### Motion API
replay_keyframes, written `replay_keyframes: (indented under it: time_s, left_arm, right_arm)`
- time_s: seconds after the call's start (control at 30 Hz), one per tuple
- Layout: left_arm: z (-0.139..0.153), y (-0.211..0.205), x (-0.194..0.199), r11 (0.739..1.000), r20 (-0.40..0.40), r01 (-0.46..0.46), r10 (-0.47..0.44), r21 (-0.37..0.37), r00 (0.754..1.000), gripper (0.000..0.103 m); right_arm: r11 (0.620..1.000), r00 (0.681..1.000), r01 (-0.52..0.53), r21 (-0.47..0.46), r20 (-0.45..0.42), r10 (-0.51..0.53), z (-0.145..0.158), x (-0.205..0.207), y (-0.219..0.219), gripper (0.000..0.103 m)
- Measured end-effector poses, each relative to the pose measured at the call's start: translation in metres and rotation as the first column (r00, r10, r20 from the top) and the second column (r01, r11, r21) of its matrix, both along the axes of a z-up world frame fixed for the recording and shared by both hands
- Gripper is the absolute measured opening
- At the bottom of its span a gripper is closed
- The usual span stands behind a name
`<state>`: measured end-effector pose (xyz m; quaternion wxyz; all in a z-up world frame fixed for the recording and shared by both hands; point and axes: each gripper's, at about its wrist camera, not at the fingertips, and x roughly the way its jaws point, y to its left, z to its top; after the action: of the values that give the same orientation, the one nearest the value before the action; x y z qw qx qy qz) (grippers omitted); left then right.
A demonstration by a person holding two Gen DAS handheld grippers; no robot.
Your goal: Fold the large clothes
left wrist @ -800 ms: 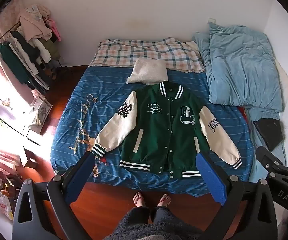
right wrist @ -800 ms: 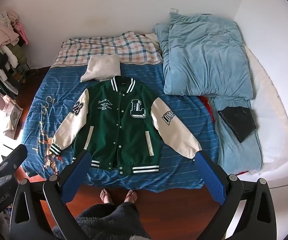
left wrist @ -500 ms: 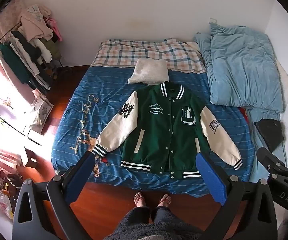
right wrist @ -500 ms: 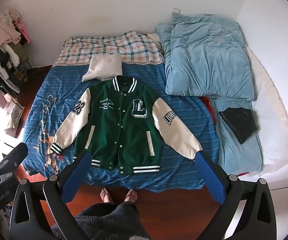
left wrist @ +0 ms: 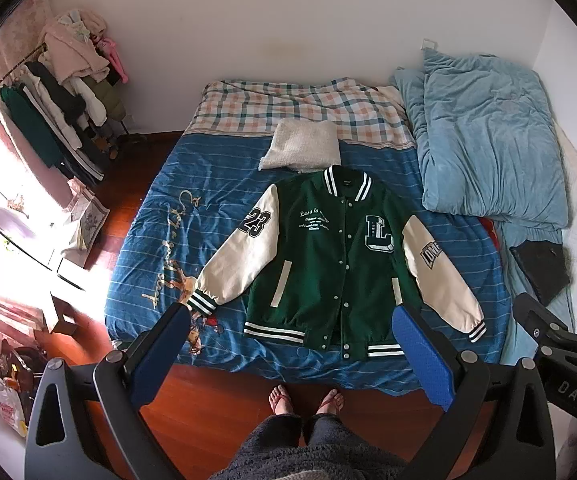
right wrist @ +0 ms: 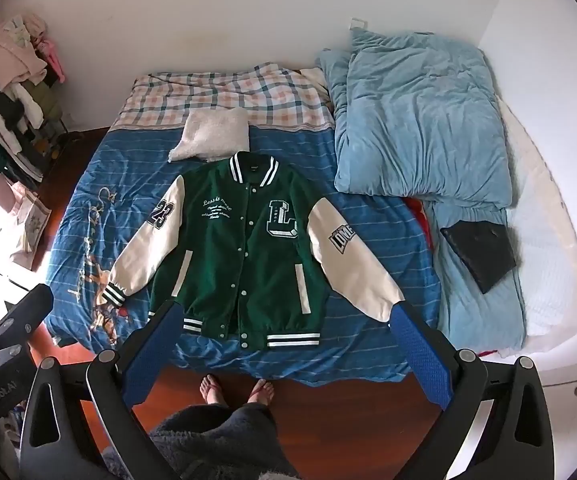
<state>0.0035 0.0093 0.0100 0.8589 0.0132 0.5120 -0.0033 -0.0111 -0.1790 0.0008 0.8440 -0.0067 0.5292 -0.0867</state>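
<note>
Out ahead of both tools and below them, the bed [left wrist: 140, 280] fills the room, its blue striped cover running edge to edge. Off to the right of the tools, a big light-blue duvet [right wrist: 420, 120] is heaped along the bed's far side. And there it is, dead centre ahead of the fingers: the green varsity jacket [left wrist: 328, 256], lying flat, front up, snapped shut, cream sleeves angled out and down to either side, collar pointing away, striped hem at the near edge of the bed. Just beyond the collar sits a small white fluffy pillow [left wrist: 302, 146], touching it or very nearly. Far left of the tools, a clothes rack [left wrist: 60, 112] is loaded with garments. To the right, a black flat item [right wrist: 480, 252] rests on the light-blue bedding. The left gripper [left wrist: 290, 344] hangs above the hem, blue pads spread wide, nothing between them. The right gripper [right wrist: 284, 344] does the same, jaws fully apart and empty. Closest in, bare feet in sandals [left wrist: 308, 398] stand on the wooden floor.
</note>
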Motion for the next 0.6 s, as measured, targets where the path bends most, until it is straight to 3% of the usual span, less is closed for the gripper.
replay_keyframes:
  time_s: [0.6]
  left_arm:
    - [-0.0053, -0.0031, -0.0048, 1.0, -0.01, -0.013, 0.013, -0.005, 1.0, 0.103]
  right_arm:
    - [1.0, 1.0, 0.0, -0.003, -0.001, 0.0, 0.0022, 0.0029, -0.0024, 0.103]
